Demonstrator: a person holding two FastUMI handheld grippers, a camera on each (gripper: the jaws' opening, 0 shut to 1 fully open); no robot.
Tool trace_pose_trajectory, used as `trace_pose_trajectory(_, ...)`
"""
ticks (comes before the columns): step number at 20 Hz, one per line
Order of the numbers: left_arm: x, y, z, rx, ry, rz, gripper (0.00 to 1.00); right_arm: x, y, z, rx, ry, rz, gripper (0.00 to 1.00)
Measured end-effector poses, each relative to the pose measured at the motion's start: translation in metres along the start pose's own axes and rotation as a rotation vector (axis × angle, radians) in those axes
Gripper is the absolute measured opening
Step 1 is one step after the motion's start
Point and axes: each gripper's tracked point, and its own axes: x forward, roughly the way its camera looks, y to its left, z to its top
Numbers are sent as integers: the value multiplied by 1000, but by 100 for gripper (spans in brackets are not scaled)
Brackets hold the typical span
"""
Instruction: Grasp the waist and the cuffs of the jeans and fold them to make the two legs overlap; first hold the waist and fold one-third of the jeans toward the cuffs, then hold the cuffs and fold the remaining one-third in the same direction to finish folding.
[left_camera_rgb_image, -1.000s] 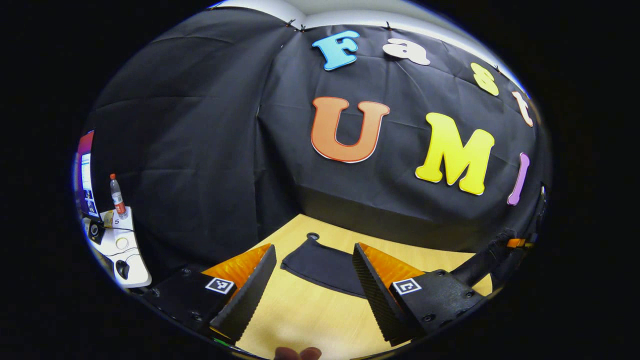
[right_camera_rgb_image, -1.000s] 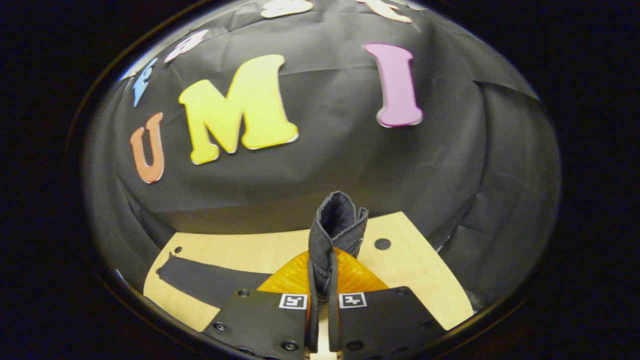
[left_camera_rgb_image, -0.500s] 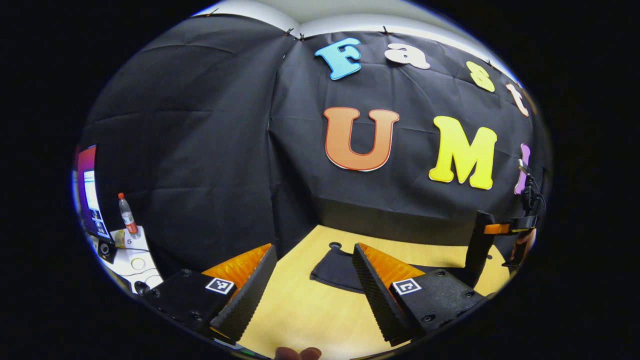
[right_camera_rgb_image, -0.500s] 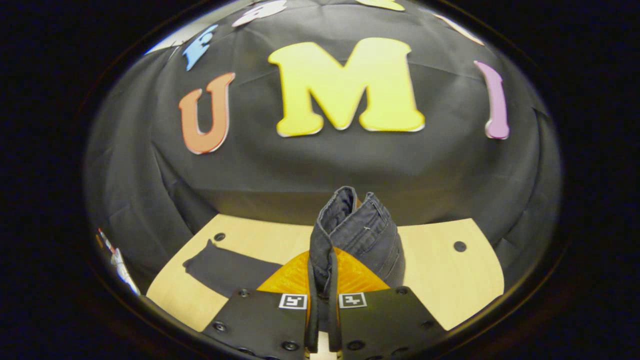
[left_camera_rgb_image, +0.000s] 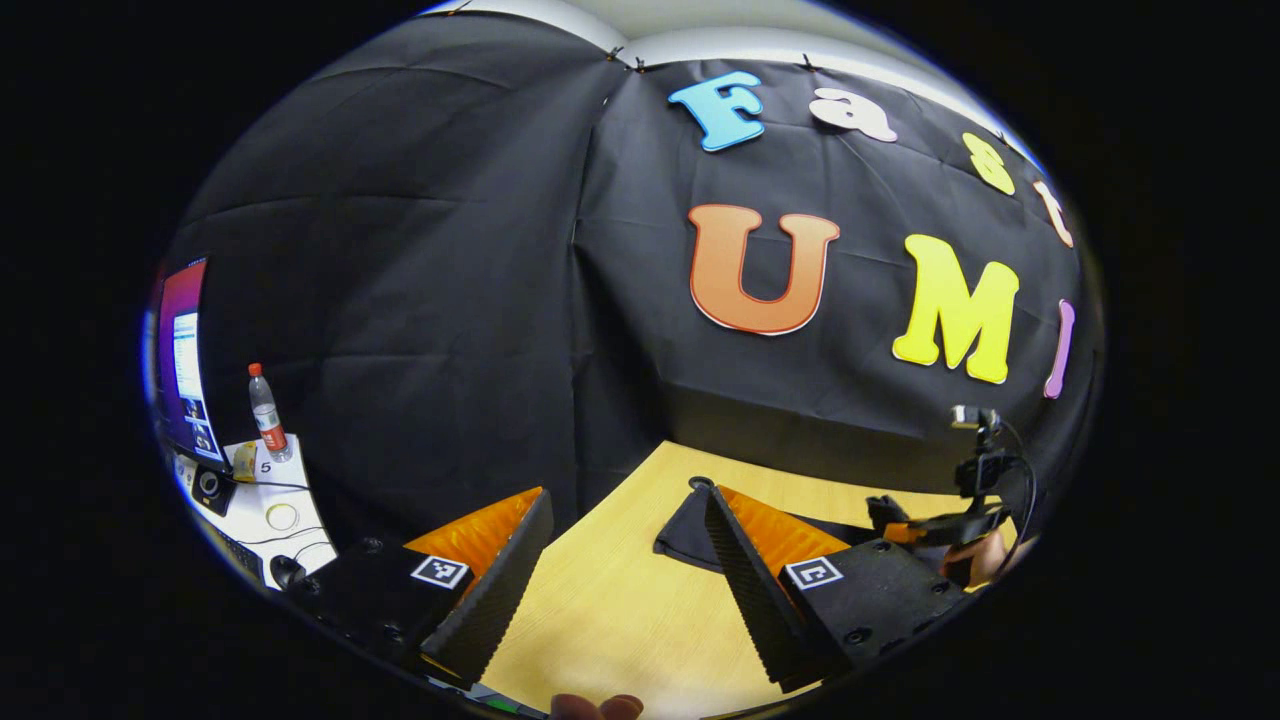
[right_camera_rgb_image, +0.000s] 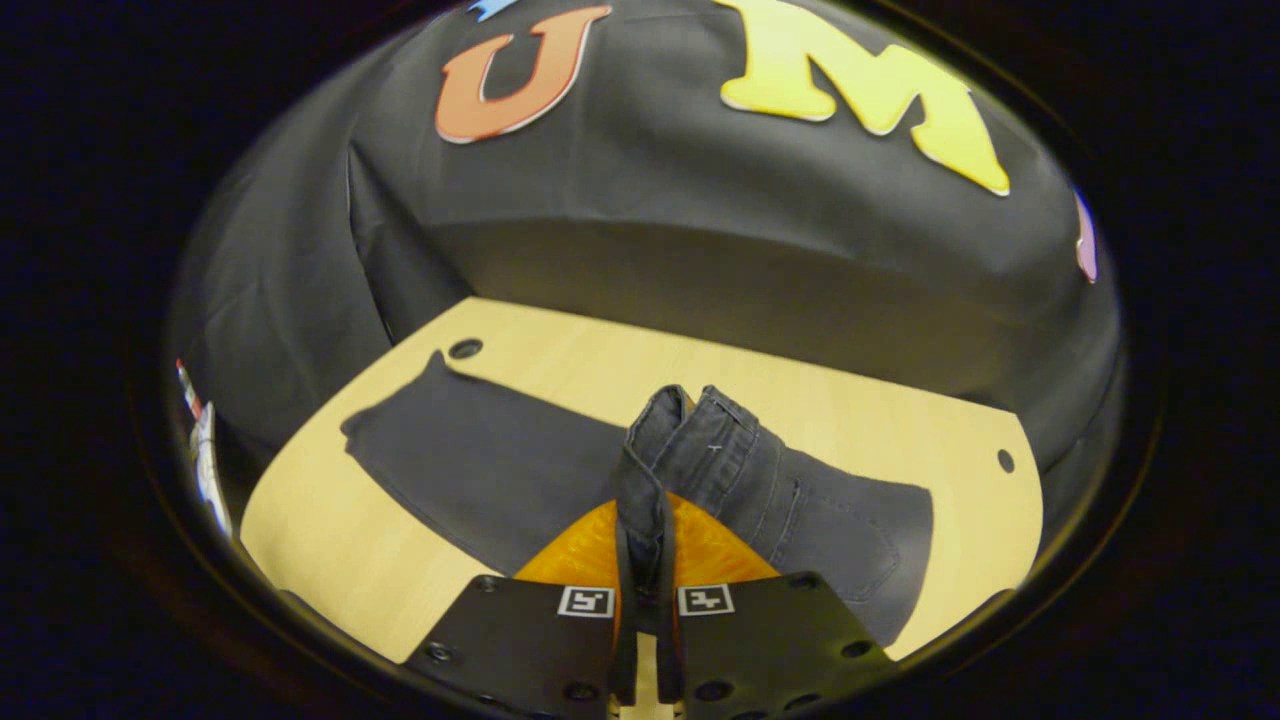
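A black, creased cloth wall (left_camera_rgb_image: 400, 300) hangs behind and around the booth, clipped along its top edge, with a vertical seam where two panels meet near 12 o'clock in the left gripper view. Above it, a strip of pale ceiling (left_camera_rgb_image: 700, 25) catches the light. A light wooden table (left_camera_rgb_image: 620, 600) with a small round dark hole (right_camera_rgb_image: 465, 348) near its far corner sits in front of the cloth; another hole (right_camera_rgb_image: 1005, 460) lies toward 3 o'clock in the right gripper view. At 9 o'clock in the left gripper view stands a lit computer monitor (left_camera_rgb_image: 180, 360), with a clear plastic bottle with a red cap (left_camera_rgb_image: 265, 410) on a white side desk (left_camera_rgb_image: 270, 500) beside it.
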Motion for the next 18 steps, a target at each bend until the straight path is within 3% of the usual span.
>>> trace_pose_trajectory(1, 2, 2, -2, -7, 4, 3, 99, 8, 5, -9, -31, 12, -7, 9)
trace_pose_trajectory(7, 14, 7, -14, -26, 26, 1, 99, 22, 16, -35, -145, 46, -14, 10)
trace_pose_trajectory(10, 19, 6, -17, -31, 32, -9, 99, 22, 26, -38, -142, 45, 17, 20)
trace_pose_trajectory(11, 21, 6, -19, -34, 34, -14, 99, 19, 31, -39, -129, 51, 45, 24)
trace_pose_trajectory(16, 31, -9, -34, -79, 74, -56, 99, -4, 50, -31, -142, 2, 113, 72)
trace_pose_trajectory(18, 38, -13, -40, -94, 81, -72, 99, -28, 49, -20, -164, -39, 124, 82)
